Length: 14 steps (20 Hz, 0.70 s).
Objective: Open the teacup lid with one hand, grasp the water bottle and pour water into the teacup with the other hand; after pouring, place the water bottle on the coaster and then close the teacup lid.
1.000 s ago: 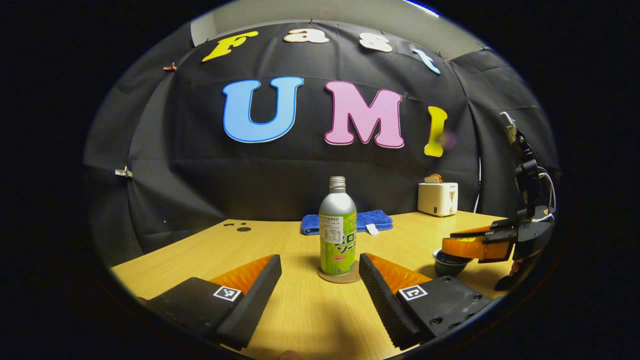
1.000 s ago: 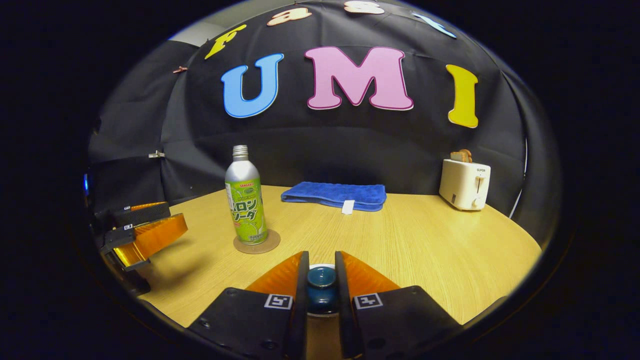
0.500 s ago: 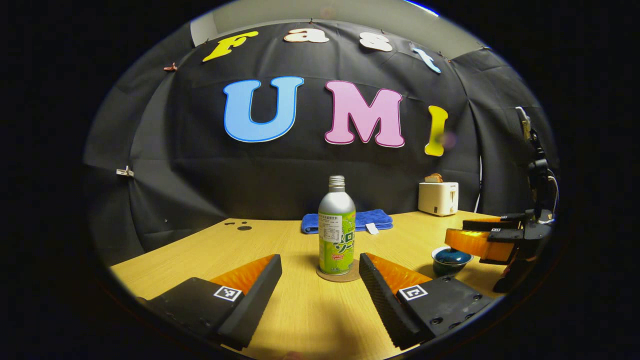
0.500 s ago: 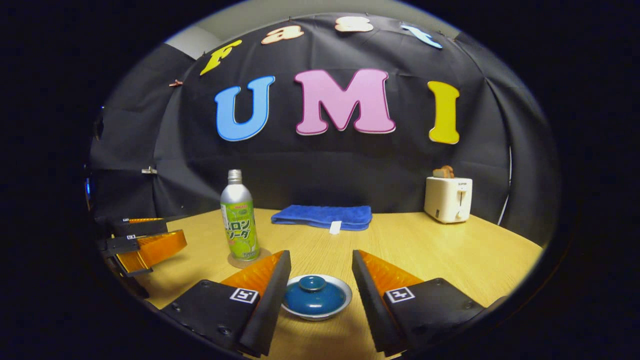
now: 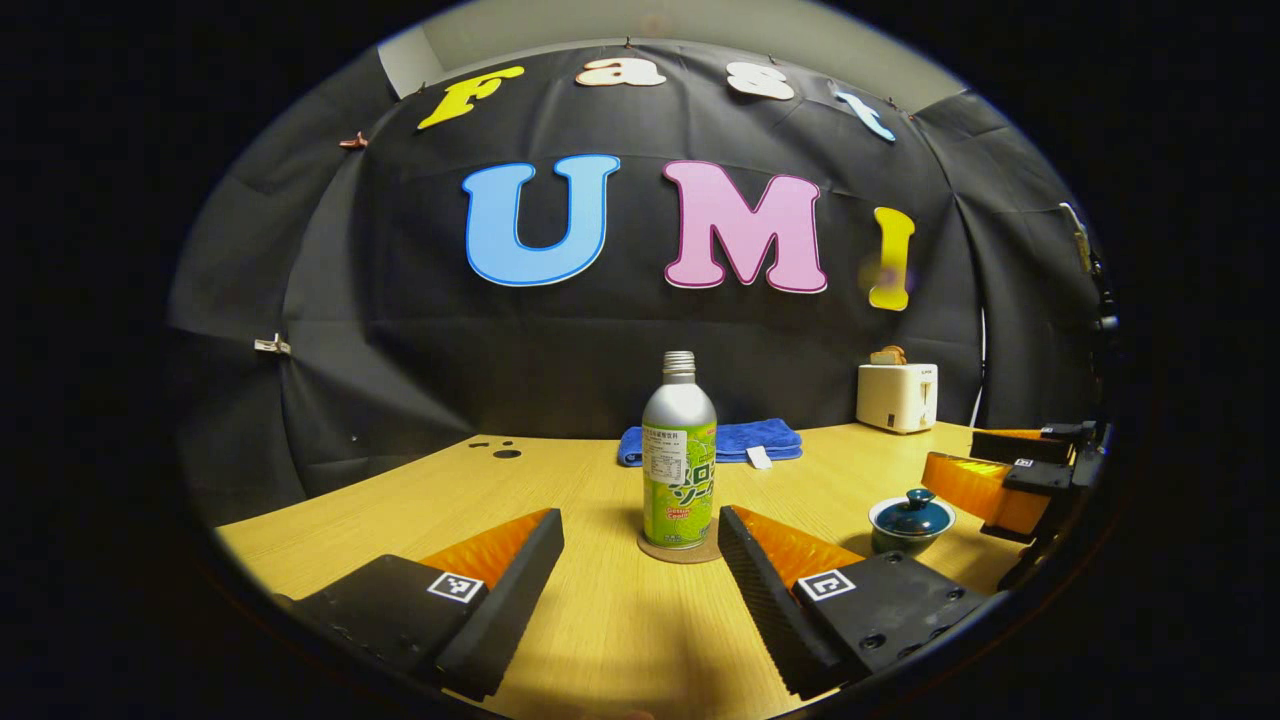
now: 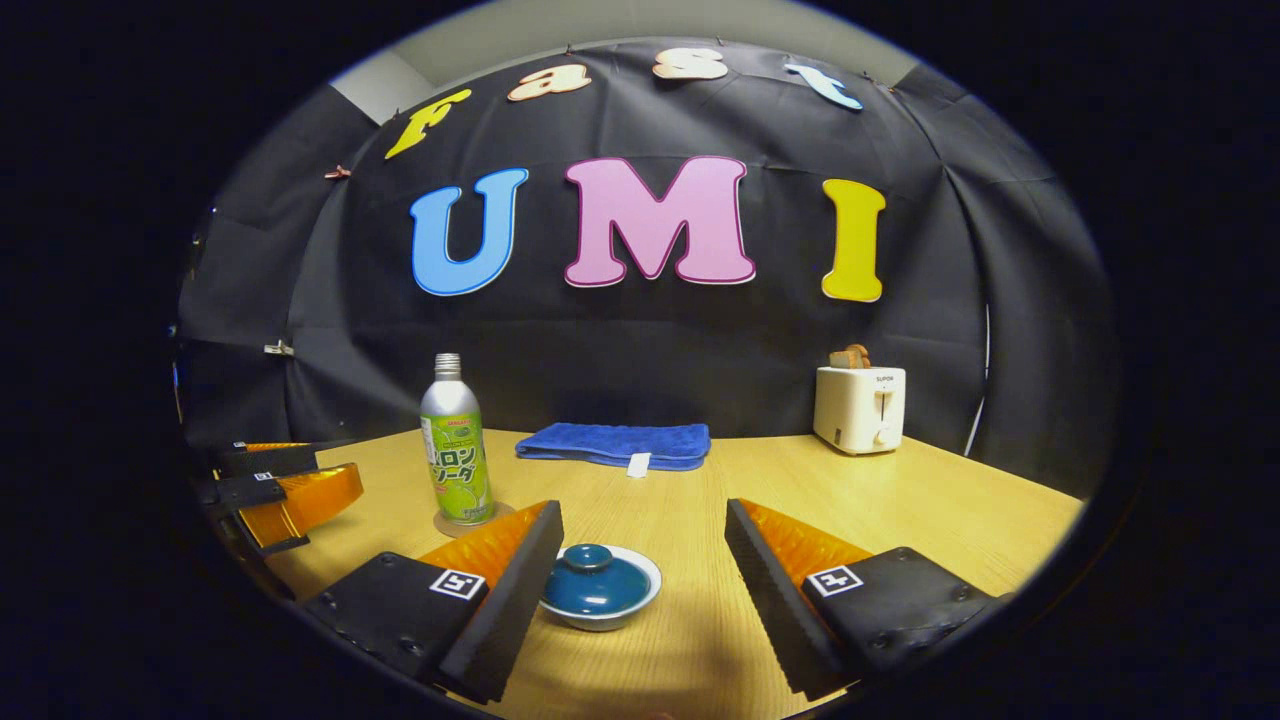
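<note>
Between the spread fingers of the right gripper sits the teacup, lid seated — nearer that hand. Water bottle stands upright on the coaster, dead ahead of the left gripper — wide too, gripping nothing.

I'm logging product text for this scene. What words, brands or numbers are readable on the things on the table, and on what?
Bottle label: print too blurred to read.
Toaster: small mark, too small to read.
Towel tag: nothing legible.
Left gripper and right gripper: square coded markers, no words.
</note>
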{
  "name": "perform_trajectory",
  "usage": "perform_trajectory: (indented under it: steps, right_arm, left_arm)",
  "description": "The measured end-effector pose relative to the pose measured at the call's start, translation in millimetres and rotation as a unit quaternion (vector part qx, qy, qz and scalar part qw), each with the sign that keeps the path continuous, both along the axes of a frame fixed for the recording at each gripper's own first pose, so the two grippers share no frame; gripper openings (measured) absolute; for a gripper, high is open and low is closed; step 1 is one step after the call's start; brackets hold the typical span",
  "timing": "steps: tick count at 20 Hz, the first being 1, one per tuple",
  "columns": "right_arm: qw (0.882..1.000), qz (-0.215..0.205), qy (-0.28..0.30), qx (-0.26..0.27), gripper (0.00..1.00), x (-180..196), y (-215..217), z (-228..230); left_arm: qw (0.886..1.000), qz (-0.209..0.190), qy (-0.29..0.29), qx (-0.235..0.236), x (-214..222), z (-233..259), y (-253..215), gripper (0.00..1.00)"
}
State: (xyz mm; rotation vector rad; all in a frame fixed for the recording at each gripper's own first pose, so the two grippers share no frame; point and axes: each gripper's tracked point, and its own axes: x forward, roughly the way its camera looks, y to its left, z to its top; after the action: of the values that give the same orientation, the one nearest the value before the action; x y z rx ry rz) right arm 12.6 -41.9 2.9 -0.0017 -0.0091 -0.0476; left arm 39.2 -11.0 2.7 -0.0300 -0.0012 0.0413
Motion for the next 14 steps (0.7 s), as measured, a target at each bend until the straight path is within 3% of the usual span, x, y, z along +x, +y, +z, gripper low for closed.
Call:
perform_trajectory:
  steps: [14]
  right_arm:
    - [1.0,0.0,0.0,0.0,1.0,-1.3,-0.1,-0.4]
  left_arm:
    - [1.0,-0.011,-0.002,0.002,0.9,0.4,-3.0,0.98]
